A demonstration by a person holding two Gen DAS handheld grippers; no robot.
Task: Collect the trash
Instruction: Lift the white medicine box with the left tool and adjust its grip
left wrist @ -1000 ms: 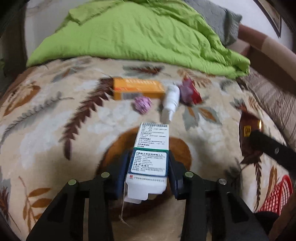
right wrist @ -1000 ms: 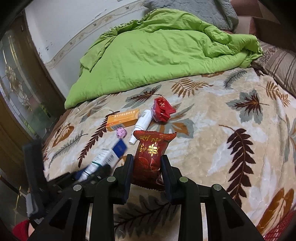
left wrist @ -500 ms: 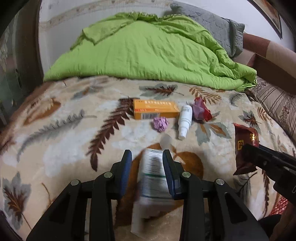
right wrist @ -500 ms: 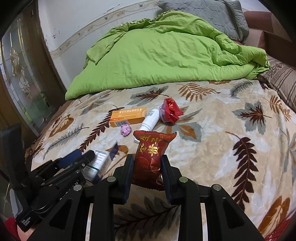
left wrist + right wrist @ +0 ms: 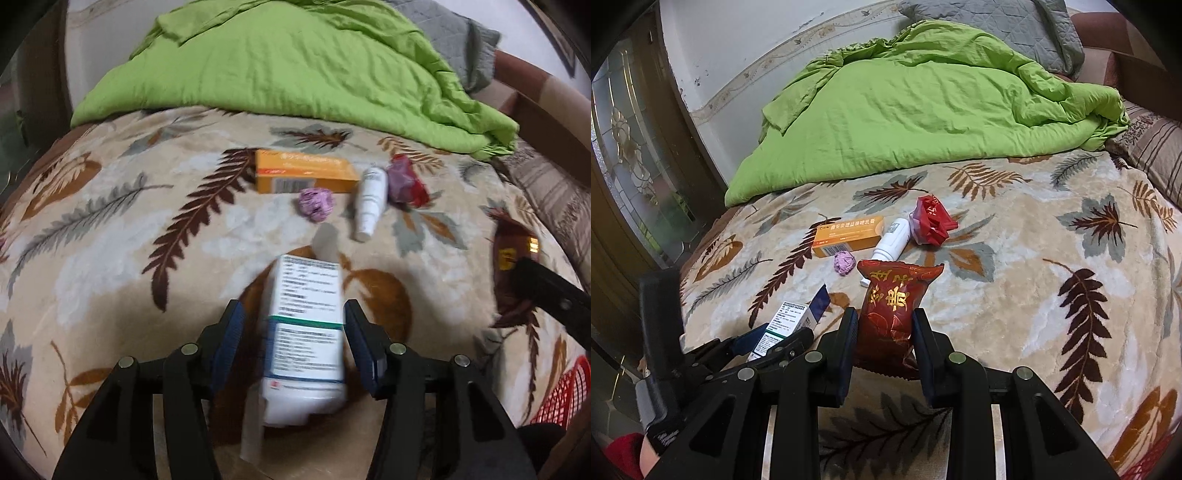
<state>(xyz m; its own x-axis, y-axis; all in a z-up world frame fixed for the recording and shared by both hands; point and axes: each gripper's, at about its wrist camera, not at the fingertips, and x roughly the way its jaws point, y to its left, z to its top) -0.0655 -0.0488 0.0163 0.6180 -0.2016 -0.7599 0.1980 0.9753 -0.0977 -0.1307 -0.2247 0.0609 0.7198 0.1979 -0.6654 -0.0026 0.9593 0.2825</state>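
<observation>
My left gripper (image 5: 291, 334) is open, its jaws apart on either side of a white medicine box (image 5: 304, 332) that shows gaps to both pads and looks blurred. My right gripper (image 5: 884, 332) is shut on a dark red snack packet (image 5: 892, 312) and holds it above the bed. Farther on the leaf-print blanket (image 5: 110, 229) lie an orange box (image 5: 303, 176), a purple crumpled wad (image 5: 316, 204), a white bottle (image 5: 369, 201) and a red wrapper (image 5: 404, 184). The same items show in the right wrist view: orange box (image 5: 847, 236), wad (image 5: 844, 262), bottle (image 5: 892, 240), wrapper (image 5: 931, 221).
A green quilt (image 5: 923, 107) is heaped at the back of the bed with a grey pillow (image 5: 997, 26) behind it. A red mesh basket (image 5: 561, 395) shows at the lower right edge. A glass door (image 5: 631, 166) stands left of the bed.
My left gripper was shut on the white box a second ago; its jaws have opened and the box has slipped lower between them. The right gripper still holds the red packet.
</observation>
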